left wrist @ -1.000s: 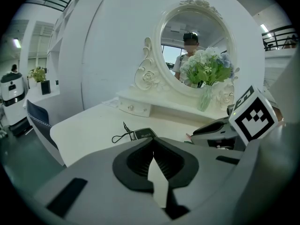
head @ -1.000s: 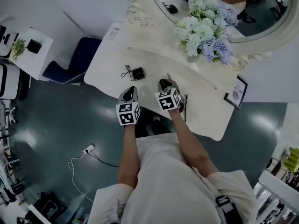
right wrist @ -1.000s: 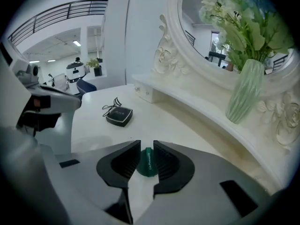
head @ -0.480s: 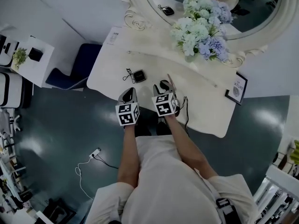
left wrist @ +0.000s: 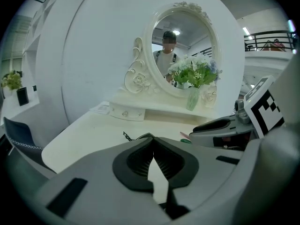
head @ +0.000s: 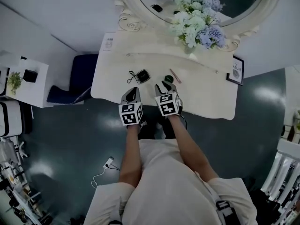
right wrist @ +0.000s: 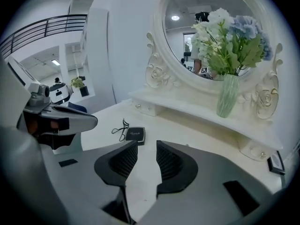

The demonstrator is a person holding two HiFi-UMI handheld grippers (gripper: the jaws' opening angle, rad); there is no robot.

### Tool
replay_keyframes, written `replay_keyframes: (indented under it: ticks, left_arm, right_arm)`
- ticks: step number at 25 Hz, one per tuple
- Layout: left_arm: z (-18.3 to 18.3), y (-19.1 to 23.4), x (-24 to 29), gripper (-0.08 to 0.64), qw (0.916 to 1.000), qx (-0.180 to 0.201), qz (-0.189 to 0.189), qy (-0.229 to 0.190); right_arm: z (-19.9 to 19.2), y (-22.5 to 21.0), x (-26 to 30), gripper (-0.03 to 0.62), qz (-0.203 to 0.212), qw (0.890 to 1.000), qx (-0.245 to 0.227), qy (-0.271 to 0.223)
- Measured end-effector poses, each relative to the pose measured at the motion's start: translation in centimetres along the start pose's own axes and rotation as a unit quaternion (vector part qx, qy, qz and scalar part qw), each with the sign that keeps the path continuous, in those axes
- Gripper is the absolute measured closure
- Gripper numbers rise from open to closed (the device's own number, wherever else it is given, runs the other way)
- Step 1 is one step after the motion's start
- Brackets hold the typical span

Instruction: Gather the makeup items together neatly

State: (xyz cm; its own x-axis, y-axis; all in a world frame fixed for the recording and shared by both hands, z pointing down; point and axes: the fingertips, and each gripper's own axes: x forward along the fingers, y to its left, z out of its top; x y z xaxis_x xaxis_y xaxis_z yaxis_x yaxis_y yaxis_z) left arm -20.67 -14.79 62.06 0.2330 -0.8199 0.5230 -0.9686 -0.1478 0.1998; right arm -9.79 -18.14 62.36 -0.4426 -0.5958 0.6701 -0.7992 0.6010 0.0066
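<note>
An ornate white mirror (head: 126, 20) backs the pale surface (head: 206, 95), with a vase of blue and white flowers (head: 196, 22) before it; framed sign (head: 236, 70) at right, blue chair (head: 79, 76) at left

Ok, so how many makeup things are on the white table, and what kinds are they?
black square compact: 1
black eyelash curler: 1
small green round item: 1
pink stick: 1
Total: 4
</note>
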Motion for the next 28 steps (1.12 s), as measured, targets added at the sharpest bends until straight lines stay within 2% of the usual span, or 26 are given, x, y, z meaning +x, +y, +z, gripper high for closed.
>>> replay_keyframes:
  ticks: [4, 8, 10, 14, 20, 28]
  left_arm:
    - [0.0, 1.4, -1.5, 0.545, 0.9998, 0.003, -0.018, -0.004]
    - [-0.2, 2.6, -2.3, 0.545, 0.9992, 0.015, -0.035, -0.013]
    - [-0.5, 3.1, -2.3, 0.545, 0.9990, 0.018, -0.037, -0.017]
    - [-0.6, 4.0, -1.5, 0.545, 0.9992, 0.014, -0.033, -0.018]
    - [0.2, 4.1, 0.9, 0.545, 0.9994, -0.001, -0.027, -0.020]
    - [1.1, 5.5, 3.0, 0.545, 0.9995, -0.022, 0.000, -0.021]
  right_arm:
    - [1.1, 3.5, 1.1, 0.430, 0.029, 0.999, 0.004, -0.020]
    - [1.5, 4.7, 2.6, 0.412, 0.024, 0.999, 0.022, -0.034]
    - [1.3, 5.0, 3.3, 0.401, 0.025, 0.999, 0.014, -0.030]
    - [0.8, 4.9, 4.6, 0.393, 0.029, 0.999, -0.008, -0.019]
    - [-0.1, 3.6, 7.1, 0.359, 0.046, 0.999, 0.023, 0.005]
    - [1.3, 3.5, 10.7, 0.331, 0.070, 0.997, 0.003, 0.024]
